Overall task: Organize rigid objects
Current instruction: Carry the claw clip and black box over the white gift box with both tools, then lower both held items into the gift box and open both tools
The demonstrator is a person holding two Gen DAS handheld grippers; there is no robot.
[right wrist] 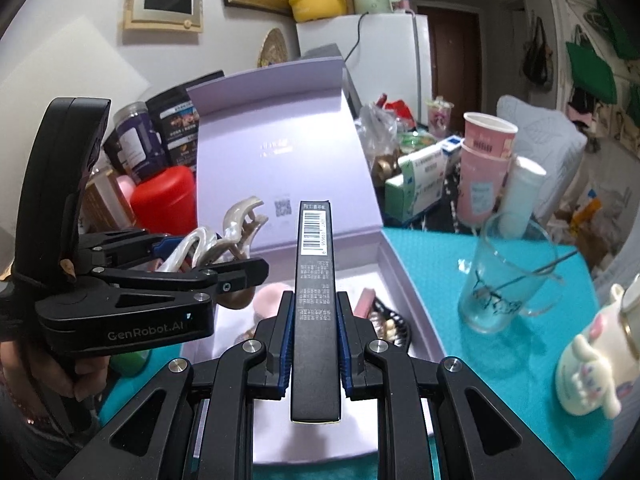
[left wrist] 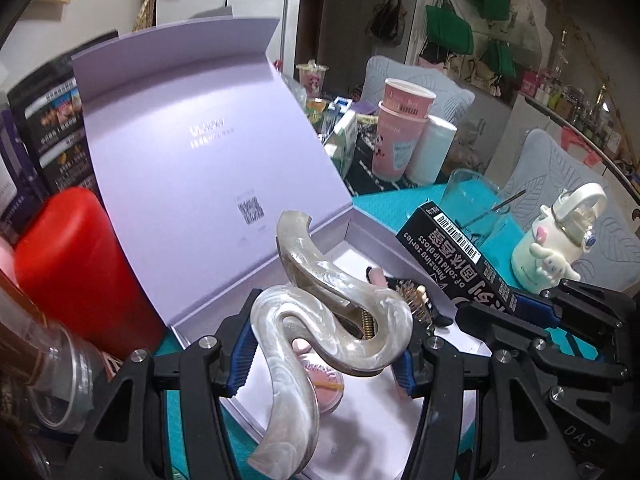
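Observation:
An open lilac gift box (left wrist: 208, 152) stands on the teal table, lid up; it also shows in the right wrist view (right wrist: 280, 152). My left gripper (left wrist: 324, 352) is shut on a pearly white wavy hair claw clip (left wrist: 320, 312) and holds it above the box's left side; the clip shows in the right wrist view (right wrist: 224, 240) too. My right gripper (right wrist: 314, 340) is shut on a long black lip-gloss carton (right wrist: 316, 280), above the box's front; the carton shows in the left wrist view (left wrist: 460, 264). Inside lie a pink round item (left wrist: 326, 384) and a dark beaded piece (left wrist: 416, 304).
A red container (left wrist: 76, 268) stands left of the box, with dark packets (left wrist: 52, 128) behind. A clear glass (right wrist: 508, 276), stacked pink paper cups (right wrist: 484, 168), a white bottle (right wrist: 520, 196) and a white cartoon flask (right wrist: 604, 360) are on the right.

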